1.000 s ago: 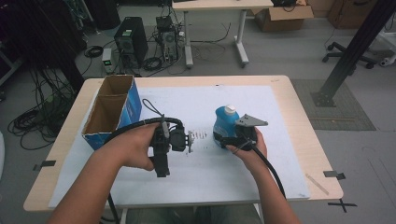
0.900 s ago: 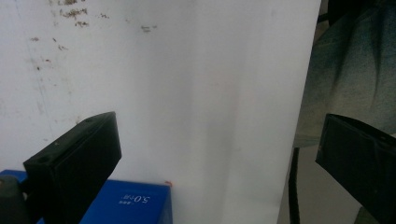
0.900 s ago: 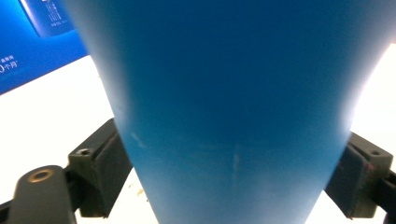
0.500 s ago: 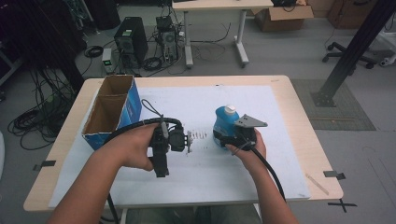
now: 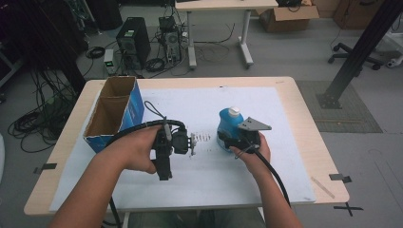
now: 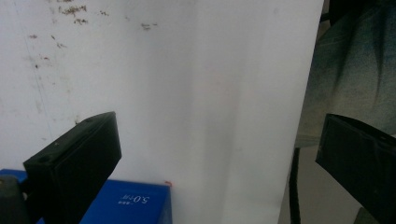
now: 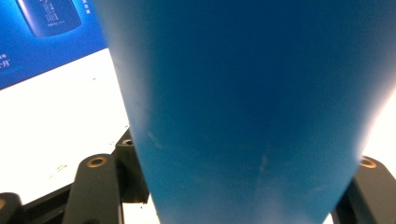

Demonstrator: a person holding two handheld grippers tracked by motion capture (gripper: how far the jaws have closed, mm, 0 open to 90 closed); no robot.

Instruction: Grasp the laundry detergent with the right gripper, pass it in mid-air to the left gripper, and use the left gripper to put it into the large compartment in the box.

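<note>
One grasp is nearly made: right gripper [image 5: 227, 141] has just been closing around the bottle [image 5: 230, 124]; left gripper [image 5: 192, 144] gapes empty; boxing [image 5: 112, 114] remains.

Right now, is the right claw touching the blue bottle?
Touching. In the right gripper view the blue bottle sits wedged between the right claw jaws, which have just been closing, both black sides against it.

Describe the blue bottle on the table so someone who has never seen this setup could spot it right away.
Start at the wooden table with the white sheet over it. A tall open blue cardboard box stands at the sheet's left edge; the blue bottle stands right of centre, between the jaws of the right hand-held gripper, which have just been closing on it. It is the one rounded blue thing with a white cap.
</note>
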